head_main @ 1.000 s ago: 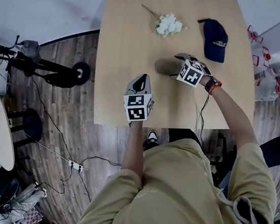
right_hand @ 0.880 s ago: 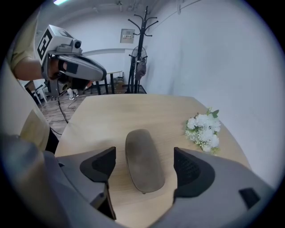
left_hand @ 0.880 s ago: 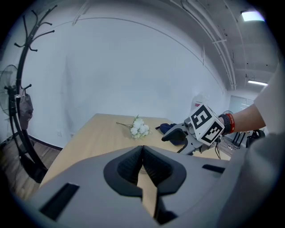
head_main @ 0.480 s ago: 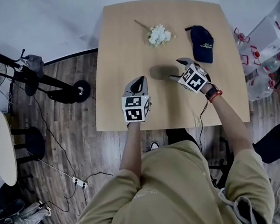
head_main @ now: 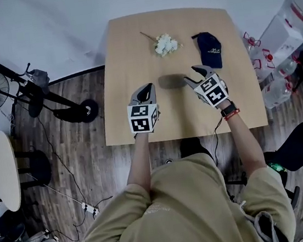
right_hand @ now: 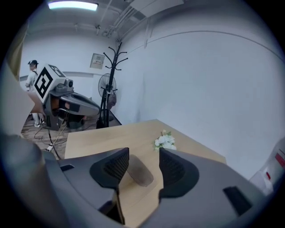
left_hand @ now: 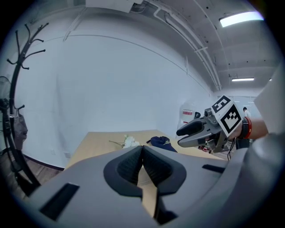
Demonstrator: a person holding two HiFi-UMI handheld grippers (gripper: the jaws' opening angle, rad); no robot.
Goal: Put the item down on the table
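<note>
I judge the grey oval item (head_main: pixel 171 81) already released: it lies flat on the tabletop (head_main: pixel 127 65), on my side of the white flowers (head_main: pixel 165 45). My right claw (head_main: pixel 195 74) is half-wide, empty and just closing; the left claw (head_main: pixel 145 89) is pinched together.

The table (head_main: pixel 126 54) is pale tan wood. At upper centre of the head view lie a white flower bunch (head_main: pixel 164 44) and a navy cap (head_main: pixel 208 49) with small white print. The oval item (head_main: pixel 171 81) is grey-brown. The left gripper (head_main: pixel 146 88) and right gripper (head_main: pixel 195 73) are grey with black-and-white square markers. The floor (head_main: pixel 78 155) is dark brown planks.
</note>
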